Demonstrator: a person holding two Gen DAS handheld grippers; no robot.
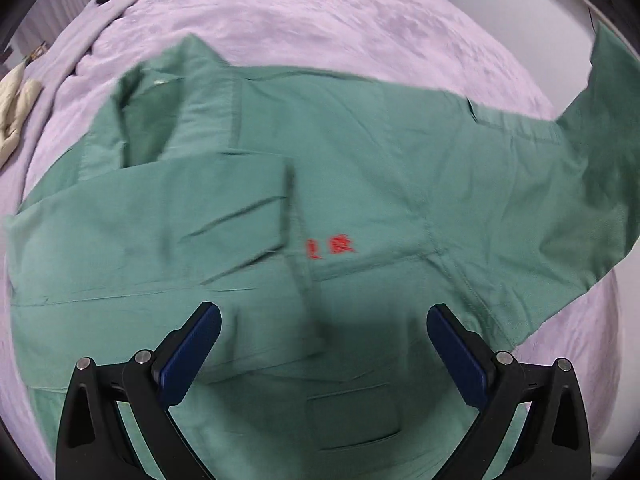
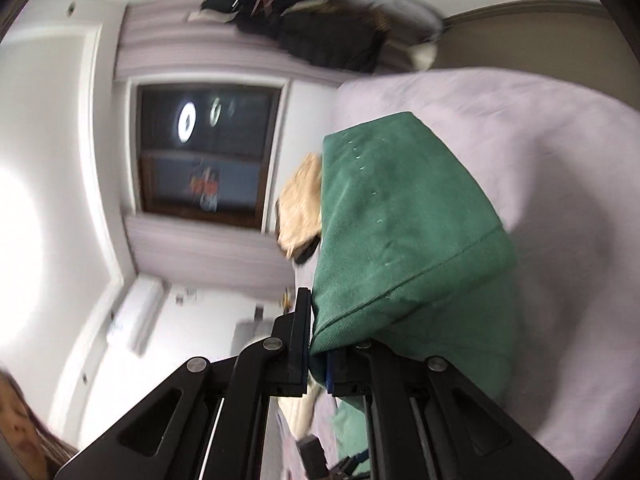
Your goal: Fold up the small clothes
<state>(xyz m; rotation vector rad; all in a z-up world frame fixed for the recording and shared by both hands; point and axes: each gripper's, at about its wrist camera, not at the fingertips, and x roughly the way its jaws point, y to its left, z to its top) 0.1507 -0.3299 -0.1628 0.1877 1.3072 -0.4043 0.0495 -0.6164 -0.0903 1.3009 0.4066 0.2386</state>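
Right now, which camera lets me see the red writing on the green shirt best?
The left wrist view. There the green shirt lies spread on the purple bed cover, red writing facing up beyond the open left claw. The right wrist view shows only a lifted fold pinched in the right claw, no writing.

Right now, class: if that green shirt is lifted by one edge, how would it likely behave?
The green shirt probably flops: it creases on the bed and drapes from the shut right claw. Likely light, since one pinch holds it up.
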